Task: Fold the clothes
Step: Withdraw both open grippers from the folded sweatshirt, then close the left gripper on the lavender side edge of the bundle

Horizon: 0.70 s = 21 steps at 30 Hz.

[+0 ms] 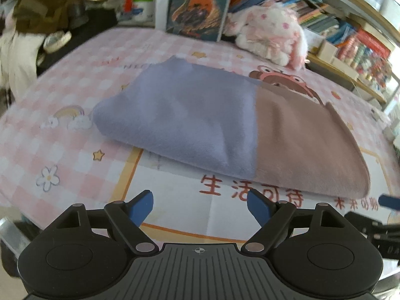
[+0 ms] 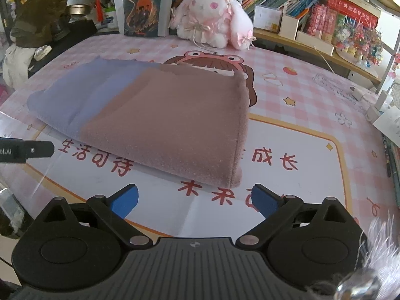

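**A:** How far along is the fold?

**B:** The soft lavender-and-brown fleece garment [image 2: 160,115] lies folded into a flat, layered rectangle at the middle of the pink checked cartoon table mat [image 2: 312,100]; by the look of it, little remains beyond a final tidy or another fold.

**A:** And the grippers?

**B:** The left gripper [image 1: 200,208] and right gripper [image 2: 195,200] hang just short of its near edge, jaws spread, grasping nothing.

**A:** Obstacles?

**B:** A white-and-pink plush rabbit [image 2: 212,17] and an upright dark illustrated book [image 2: 145,7] stand well behind, clear of the work.
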### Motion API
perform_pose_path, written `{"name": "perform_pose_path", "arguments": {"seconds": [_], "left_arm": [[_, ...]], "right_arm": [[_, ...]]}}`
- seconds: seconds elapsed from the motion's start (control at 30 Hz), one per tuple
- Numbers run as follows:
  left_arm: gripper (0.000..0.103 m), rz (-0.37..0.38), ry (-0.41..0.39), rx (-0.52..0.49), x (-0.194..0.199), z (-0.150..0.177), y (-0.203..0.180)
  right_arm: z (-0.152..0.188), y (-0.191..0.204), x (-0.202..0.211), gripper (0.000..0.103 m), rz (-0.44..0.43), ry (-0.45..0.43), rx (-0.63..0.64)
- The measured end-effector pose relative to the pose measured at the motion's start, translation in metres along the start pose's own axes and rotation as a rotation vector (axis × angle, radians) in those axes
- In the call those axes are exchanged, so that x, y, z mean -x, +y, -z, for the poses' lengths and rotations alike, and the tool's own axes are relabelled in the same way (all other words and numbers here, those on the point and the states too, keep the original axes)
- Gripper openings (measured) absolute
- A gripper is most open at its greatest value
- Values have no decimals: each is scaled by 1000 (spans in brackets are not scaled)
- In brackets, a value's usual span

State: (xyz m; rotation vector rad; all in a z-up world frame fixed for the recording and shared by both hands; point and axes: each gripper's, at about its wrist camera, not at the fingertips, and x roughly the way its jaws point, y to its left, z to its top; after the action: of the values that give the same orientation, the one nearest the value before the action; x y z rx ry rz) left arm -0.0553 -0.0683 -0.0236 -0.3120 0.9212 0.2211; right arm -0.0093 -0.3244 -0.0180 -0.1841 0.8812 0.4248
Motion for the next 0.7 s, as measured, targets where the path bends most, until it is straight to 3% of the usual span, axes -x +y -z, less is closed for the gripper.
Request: {"name": "perform_pose_path", "arguments": {"seconds": [0.17, 0.33, 0.53, 0.7], "left_arm": [[84, 63, 44, 178, -12, -7, 31], [81, 206, 55, 446, -24, -13, 67], [80, 313, 29, 723, -39, -13, 102], [70, 386, -3, 935, -55, -12, 129]], "right_arm": [[-4, 5, -4, 98, 26, 9, -26], [-8, 10, -5, 98, 52, 11, -41], [-14, 14, -5, 98, 64, 5, -52], [-19, 17, -2, 98, 68, -13, -62]]}}
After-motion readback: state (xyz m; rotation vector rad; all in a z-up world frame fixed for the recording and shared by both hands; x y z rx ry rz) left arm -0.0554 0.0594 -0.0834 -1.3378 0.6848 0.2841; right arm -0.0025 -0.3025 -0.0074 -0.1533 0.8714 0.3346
